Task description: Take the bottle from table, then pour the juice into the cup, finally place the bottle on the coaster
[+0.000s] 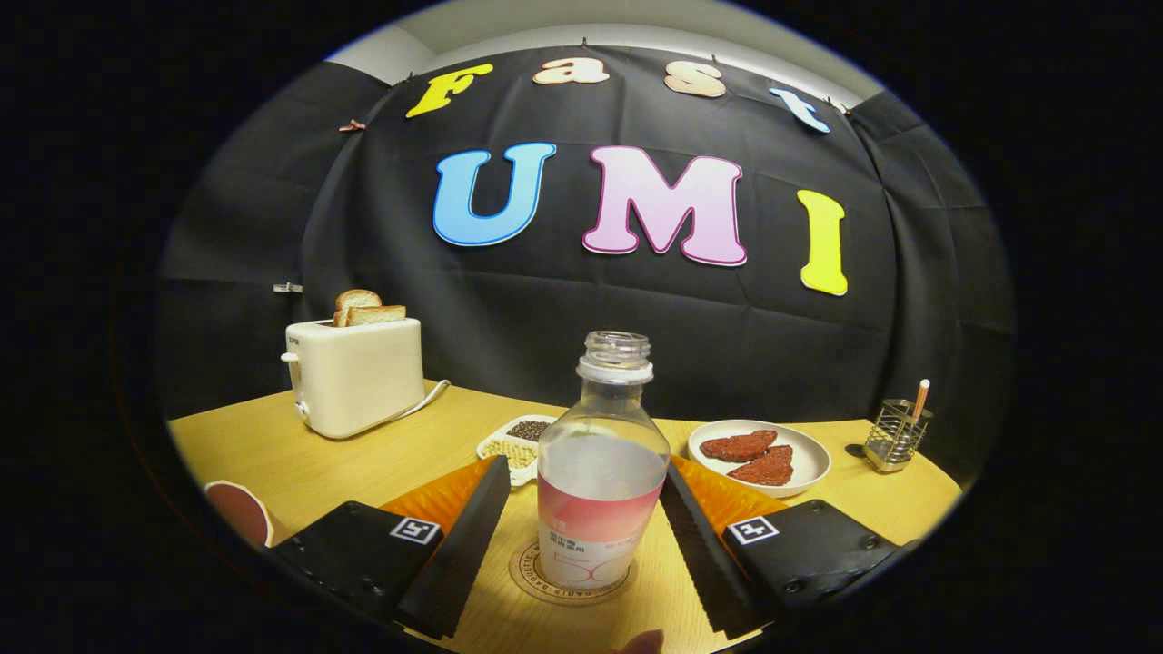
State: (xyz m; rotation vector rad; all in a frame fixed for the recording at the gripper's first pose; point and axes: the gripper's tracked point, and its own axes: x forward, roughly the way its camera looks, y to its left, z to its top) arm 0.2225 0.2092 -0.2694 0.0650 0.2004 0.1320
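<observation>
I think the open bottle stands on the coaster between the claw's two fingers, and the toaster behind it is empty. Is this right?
Not quite. In the gripper view, the toaster holds bread slices. The rest is right: the uncapped bottle stands on the coaster between the open claw's fingers, which do not touch it.

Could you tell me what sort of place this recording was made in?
Probably a staged breakfast table in a booth: a toaster holding bread, a plate of food, and an uncapped bottle upright on a coaster between the open gripper's fingers.
</observation>
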